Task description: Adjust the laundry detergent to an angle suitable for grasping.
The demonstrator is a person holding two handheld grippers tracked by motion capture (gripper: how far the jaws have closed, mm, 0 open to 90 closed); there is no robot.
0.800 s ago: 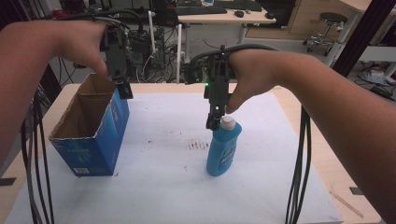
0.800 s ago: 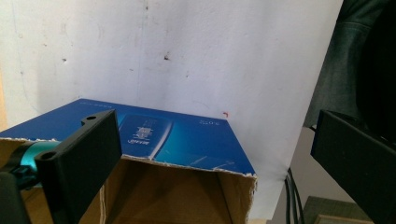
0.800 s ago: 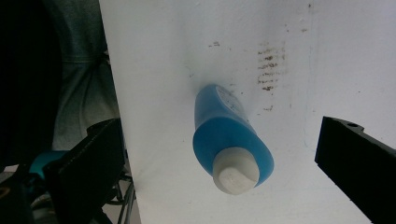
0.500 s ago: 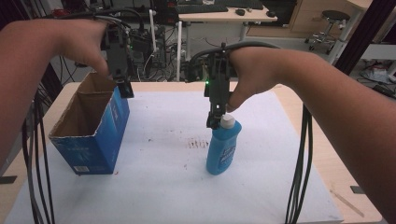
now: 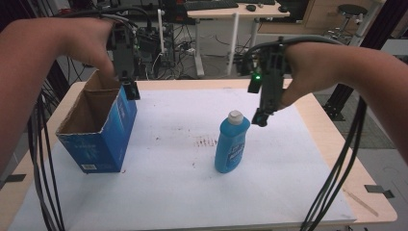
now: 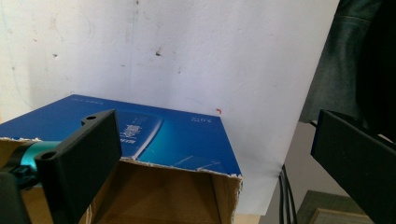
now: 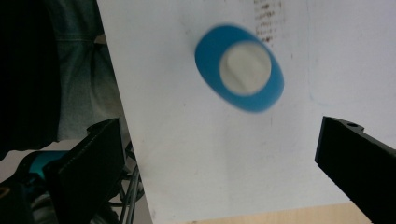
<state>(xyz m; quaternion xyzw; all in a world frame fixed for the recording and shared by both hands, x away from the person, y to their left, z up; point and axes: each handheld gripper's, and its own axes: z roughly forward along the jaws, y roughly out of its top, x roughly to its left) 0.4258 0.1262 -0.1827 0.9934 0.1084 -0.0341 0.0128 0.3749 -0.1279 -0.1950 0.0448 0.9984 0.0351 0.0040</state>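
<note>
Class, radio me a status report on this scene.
Left hand-held gripper open above box. Right hand-held gripper open beside bottle cap, not touching. Bottle upright on mat. Nothing in between.

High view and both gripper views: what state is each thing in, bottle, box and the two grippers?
Blue bottle: upright on the white sheet, white cap on, held by nothing.
Cardboard box: upright at the table's left, top open, torn rim; its inside is too dim to tell what it holds.
Left gripper: jaws open, above the box's far corner, holding nothing.
Right gripper: jaws open, beside and above the bottle's cap, holding nothing.
</note>
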